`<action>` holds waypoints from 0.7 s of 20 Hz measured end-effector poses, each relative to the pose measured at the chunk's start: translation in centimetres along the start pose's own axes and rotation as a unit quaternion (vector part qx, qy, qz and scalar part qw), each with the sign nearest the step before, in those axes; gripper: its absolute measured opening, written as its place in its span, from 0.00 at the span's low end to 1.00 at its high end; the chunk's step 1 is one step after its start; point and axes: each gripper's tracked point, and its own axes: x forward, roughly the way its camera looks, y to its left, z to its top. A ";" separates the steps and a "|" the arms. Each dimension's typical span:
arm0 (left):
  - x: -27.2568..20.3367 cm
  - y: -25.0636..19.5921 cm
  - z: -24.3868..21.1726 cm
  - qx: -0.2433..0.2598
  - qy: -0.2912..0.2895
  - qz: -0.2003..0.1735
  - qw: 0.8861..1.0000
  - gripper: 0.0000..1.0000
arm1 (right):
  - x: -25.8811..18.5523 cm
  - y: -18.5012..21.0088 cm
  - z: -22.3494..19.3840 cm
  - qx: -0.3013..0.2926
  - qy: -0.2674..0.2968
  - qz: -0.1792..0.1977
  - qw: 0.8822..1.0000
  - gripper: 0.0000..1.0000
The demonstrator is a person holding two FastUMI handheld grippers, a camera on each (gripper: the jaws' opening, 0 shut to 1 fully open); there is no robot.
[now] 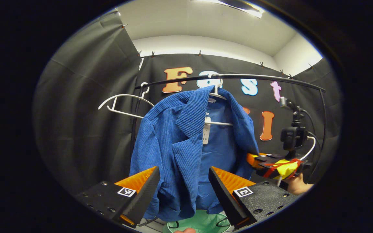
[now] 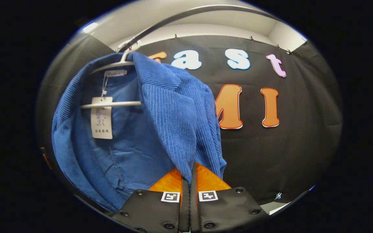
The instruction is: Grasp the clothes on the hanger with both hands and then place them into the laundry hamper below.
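Note:
A blue corduroy jacket (image 1: pixel 180 139) hangs on a white hanger (image 1: pixel 218 94) from the dark rail (image 1: pixel 238 77). My left gripper (image 1: pixel 184 170) is open, its fingers spread to either side of the jacket's left front panel. In the right gripper view, my right gripper (image 2: pixel 189 168) is shut on the lower front edge of the jacket (image 2: pixel 160 116). That same gripper (image 1: pixel 257 160) appears at the jacket's right edge in the left gripper view, with a hand behind it. The green laundry hamper (image 1: pixel 202 224) sits directly below the jacket.
An empty white hanger (image 1: pixel 121 103) hangs on the rail left of the jacket. A paper tag (image 2: pixel 101 122) dangles inside the collar. A black camera on a stand (image 1: pixel 292 136) is at the right. Black cloth walls close in behind and at the sides.

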 end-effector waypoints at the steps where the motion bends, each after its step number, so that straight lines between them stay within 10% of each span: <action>1: 0.2 -0.4 -0.5 0.004 0.005 0.013 1.000 0.95 | -1.0 -0.3 1.1 0.004 -0.011 0.013 1.000 0.01; 14: 8.2 -0.8 -3.1 0.005 -0.035 0.149 0.988 0.92 | -9.5 -4.7 14.2 0.051 -0.126 0.138 0.981 0.07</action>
